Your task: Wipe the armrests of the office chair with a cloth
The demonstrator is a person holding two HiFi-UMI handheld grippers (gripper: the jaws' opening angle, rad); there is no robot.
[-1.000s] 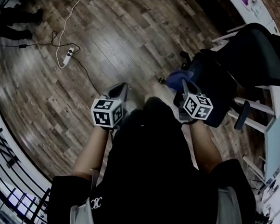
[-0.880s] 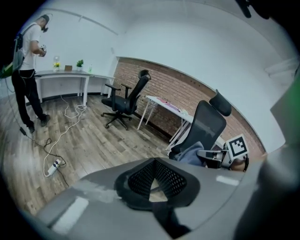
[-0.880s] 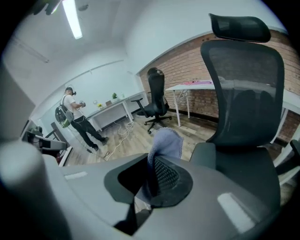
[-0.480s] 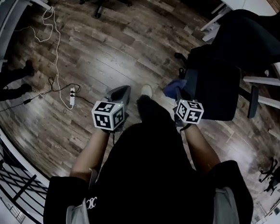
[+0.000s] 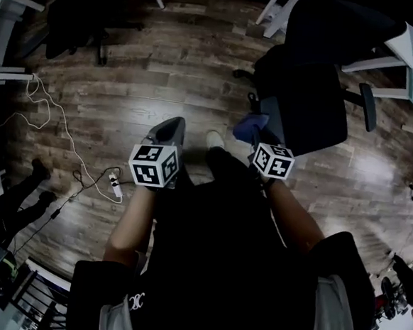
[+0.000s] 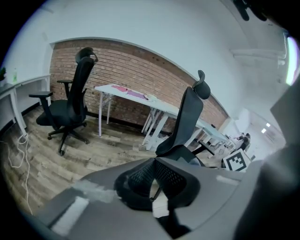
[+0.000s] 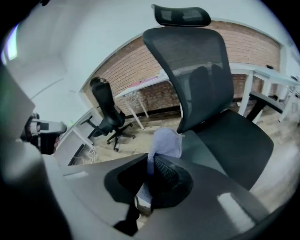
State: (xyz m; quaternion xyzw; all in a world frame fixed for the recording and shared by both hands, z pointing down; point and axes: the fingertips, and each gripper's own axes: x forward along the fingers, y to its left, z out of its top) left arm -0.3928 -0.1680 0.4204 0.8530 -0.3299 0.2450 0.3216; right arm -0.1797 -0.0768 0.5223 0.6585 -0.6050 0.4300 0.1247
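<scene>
Turning on the wood floor (image 5: 164, 72), the person has brought the office chair (image 5: 307, 108) from the right edge of the head view up toward its top, while the power strip (image 5: 115, 185) and its white cable have slid to the lower left.

Left of centre, the left gripper (image 5: 168, 131) hangs over bare boards, well apart from the chair. Its own view shows the claw pressed together with nothing in it.

To its right, the right gripper (image 5: 257, 138) has its claw pinched tight on a blue cloth (image 5: 249, 126), which stands up out of the pads. The cloth sits just beside what appears to be the chair's near armrest (image 5: 273, 112); whether it touches cannot be told.

Beyond the seat, at the right, the far armrest (image 5: 368, 107) stands clear of both tools.

By the look of it the job is at its opening: cloth in hand and brought to the first armrest, no stroke evident. Wiping the near pad, then reaching across or round the seat for the far one, appears to remain.
</scene>
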